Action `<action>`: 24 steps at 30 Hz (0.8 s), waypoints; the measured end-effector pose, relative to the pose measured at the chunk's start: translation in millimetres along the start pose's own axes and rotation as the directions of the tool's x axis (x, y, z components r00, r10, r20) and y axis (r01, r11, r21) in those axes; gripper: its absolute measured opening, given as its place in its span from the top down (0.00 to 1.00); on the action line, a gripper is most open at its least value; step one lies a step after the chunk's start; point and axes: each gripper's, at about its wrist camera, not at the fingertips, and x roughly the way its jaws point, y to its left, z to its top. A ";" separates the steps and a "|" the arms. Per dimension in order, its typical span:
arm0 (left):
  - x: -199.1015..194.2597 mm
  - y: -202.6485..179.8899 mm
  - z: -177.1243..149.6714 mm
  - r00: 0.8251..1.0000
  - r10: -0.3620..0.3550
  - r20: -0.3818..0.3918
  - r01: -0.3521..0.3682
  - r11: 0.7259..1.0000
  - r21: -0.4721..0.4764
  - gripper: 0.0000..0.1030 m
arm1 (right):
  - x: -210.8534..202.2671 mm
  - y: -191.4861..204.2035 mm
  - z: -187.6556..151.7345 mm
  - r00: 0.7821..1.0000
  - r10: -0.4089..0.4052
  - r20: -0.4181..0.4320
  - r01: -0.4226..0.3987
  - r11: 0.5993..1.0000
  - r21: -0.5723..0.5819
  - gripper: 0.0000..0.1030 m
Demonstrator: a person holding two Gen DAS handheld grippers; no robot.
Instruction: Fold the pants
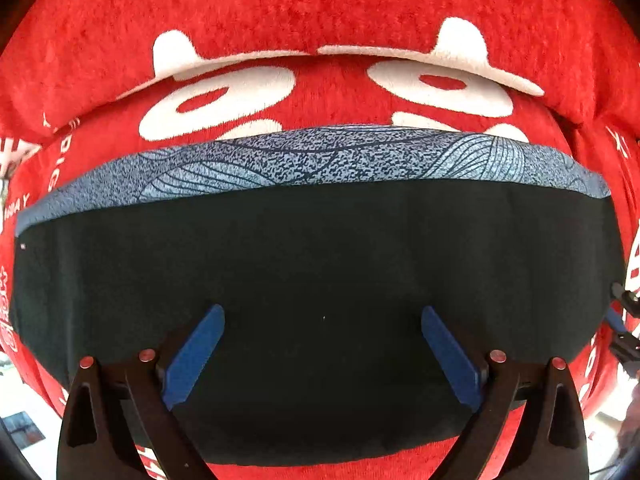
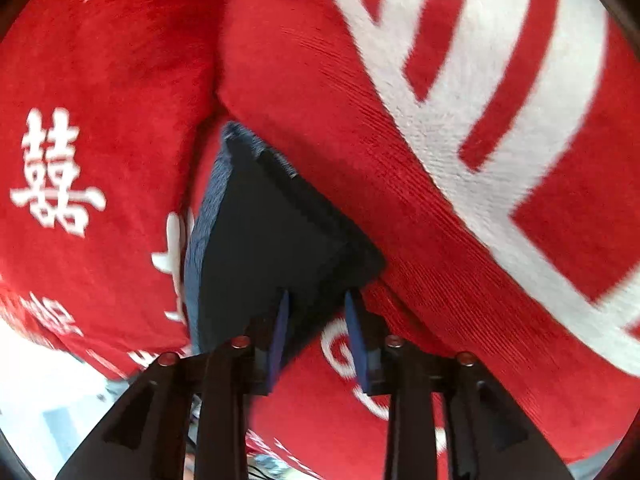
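On red blanket (image 1: 100, 20), folded black pants (image 1: 320, 248) lay limp, light; take corner. Left tool (image 1: 322, 354) gaped empty; right tool (image 2: 316, 334) part-open, corner between, ungripped.

L gripper (image 1: 323, 320) jaws wide apart, pointing down — R gripper (image 2: 316, 300) jaws narrowly parted, angled downward.

A plush red blanket (image 1: 320, 4) printed with white characters and shapes fills nearly the whole backdrop, rumpled into soft folds under bright, even light; a pale floor (image 2: 44, 392) shows at the lower left.
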 end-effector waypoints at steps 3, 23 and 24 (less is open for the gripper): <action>0.4 -2.1 -2.5 1.000 0.000 -0.007 0.000 1.000 0.006 0.03 | -1.1 0.6 3.6 1.000 0.016 0.022 -0.017 0.999 0.040 0.83; -41.6 36.4 -40.1 1.000 0.014 -0.025 -0.014 1.000 0.012 0.00 | -24.2 107.7 -27.7 0.961 -0.269 0.069 0.272 0.868 -0.416 0.57; -48.0 45.6 -41.8 1.000 0.014 -0.016 -0.014 1.000 -0.002 0.00 | -19.5 119.2 -33.6 0.962 -0.268 0.061 0.266 0.855 -0.444 0.57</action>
